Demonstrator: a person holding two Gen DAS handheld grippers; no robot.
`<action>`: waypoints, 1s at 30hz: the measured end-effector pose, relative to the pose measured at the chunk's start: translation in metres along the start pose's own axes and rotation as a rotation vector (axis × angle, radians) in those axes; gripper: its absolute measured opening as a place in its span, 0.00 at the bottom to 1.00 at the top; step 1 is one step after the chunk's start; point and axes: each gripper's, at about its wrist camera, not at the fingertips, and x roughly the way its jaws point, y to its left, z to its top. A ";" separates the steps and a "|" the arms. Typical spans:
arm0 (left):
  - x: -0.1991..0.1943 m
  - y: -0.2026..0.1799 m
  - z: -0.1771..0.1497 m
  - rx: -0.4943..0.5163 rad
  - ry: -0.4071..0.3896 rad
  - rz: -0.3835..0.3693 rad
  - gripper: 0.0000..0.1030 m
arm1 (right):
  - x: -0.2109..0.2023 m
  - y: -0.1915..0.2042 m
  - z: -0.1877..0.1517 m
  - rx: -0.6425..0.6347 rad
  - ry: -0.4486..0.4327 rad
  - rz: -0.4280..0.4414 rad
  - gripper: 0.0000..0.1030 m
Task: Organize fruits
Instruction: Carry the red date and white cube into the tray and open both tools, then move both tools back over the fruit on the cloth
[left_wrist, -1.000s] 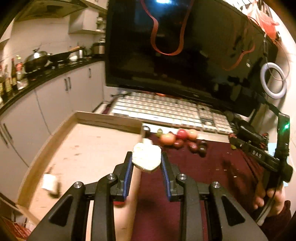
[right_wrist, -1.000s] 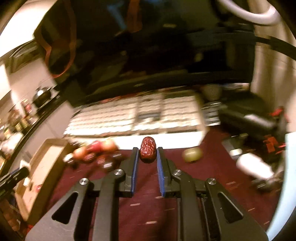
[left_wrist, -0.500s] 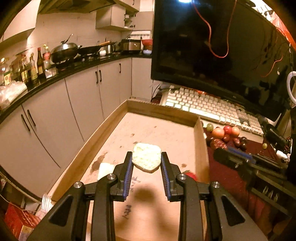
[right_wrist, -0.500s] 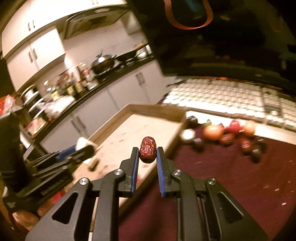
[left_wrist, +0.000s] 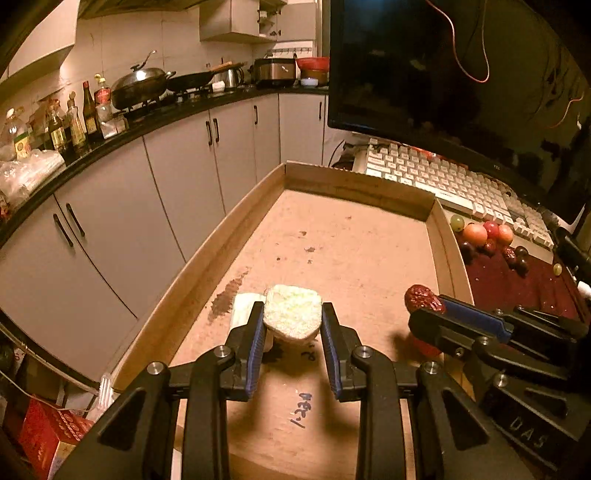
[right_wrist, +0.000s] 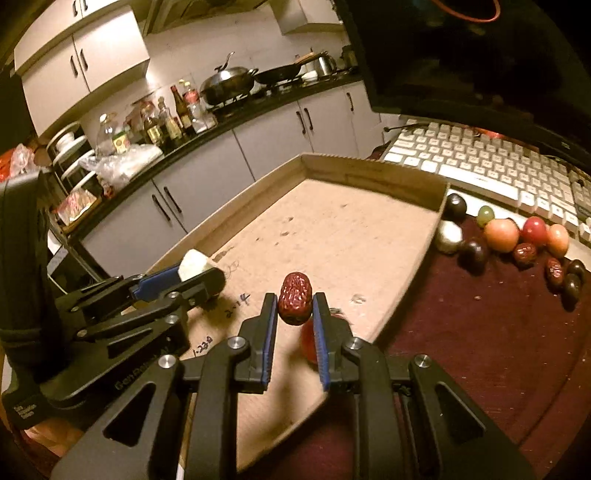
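My left gripper (left_wrist: 292, 317) is shut on a pale, whitish fruit chunk (left_wrist: 292, 311) and holds it over the cardboard tray (left_wrist: 354, 240), above another pale piece (left_wrist: 245, 305) lying on the tray floor. My right gripper (right_wrist: 294, 309) is shut on a red date (right_wrist: 294, 297) over the tray's near right part, above a red fruit (right_wrist: 308, 341) in the tray. The date also shows in the left wrist view (left_wrist: 421, 297). A cluster of loose fruits (right_wrist: 509, 236) lies on the dark red cloth right of the tray.
A white keyboard (right_wrist: 491, 162) and a dark monitor (left_wrist: 461, 74) stand behind the fruits. Kitchen cabinets and a counter with bottles and pans (left_wrist: 140, 88) run along the left. A red box (left_wrist: 48, 435) sits below the tray's left corner.
Both grippers have swung left from the fruit cluster to over the cardboard tray, each still holding its piece, and have lowered closer to the tray floor.
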 end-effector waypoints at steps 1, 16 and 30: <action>0.000 0.001 0.001 -0.001 0.001 0.004 0.28 | 0.002 0.002 -0.001 -0.004 0.003 0.001 0.20; -0.013 -0.011 0.007 -0.005 -0.050 0.016 0.57 | -0.027 -0.023 0.002 0.031 -0.095 0.008 0.54; -0.032 -0.118 0.008 0.231 -0.069 -0.198 0.66 | -0.116 -0.148 -0.020 0.221 -0.176 -0.204 0.54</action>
